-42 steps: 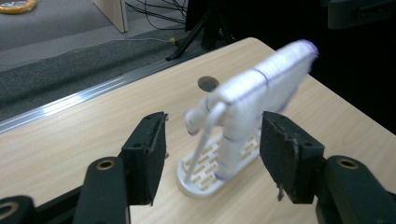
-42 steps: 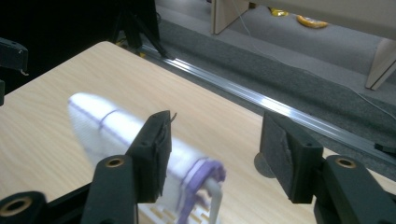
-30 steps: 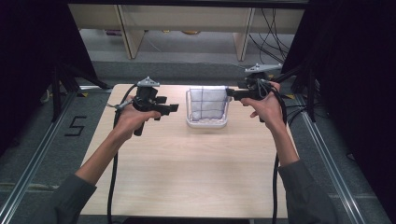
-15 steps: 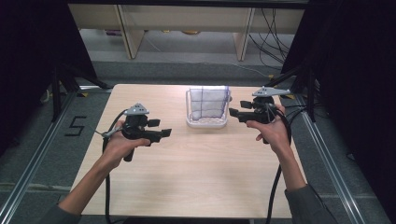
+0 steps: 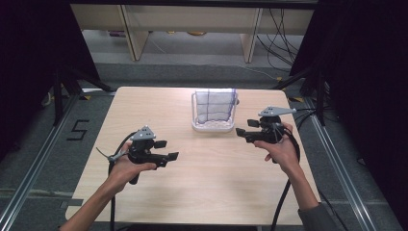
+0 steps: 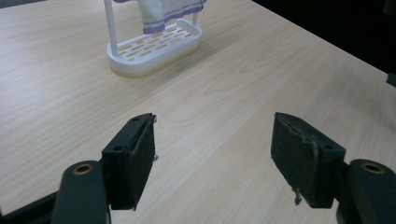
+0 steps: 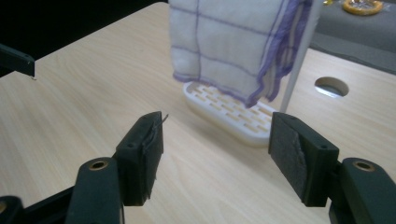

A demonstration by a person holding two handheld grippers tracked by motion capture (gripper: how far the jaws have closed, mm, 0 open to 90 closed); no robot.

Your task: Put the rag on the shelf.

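Note:
A white cloth with purple lines (image 5: 215, 106) hangs over a white slotted rack (image 5: 213, 127) at the table's middle back. My left gripper (image 5: 169, 149) hovers over the table at the near left, well away from the rack. Its jaws have just been opening, and in the left gripper view (image 6: 212, 120) only bare wood lies between them. My right gripper (image 5: 244, 127) is just right of the rack and points at it. It is open in the right gripper view (image 7: 218, 119), with the cloth (image 7: 224, 42) and rack base (image 7: 229, 114) a short way ahead.
The light wooden table (image 5: 211, 187) has a round cable hole (image 7: 331, 86) beyond the rack. Black curtains stand on both sides and shelf legs at the back. Cables trail from both grippers over the near edge.
Both hands have come down and back toward the near side of the table, away from the rack. The left gripper's jaws stand a little wider.

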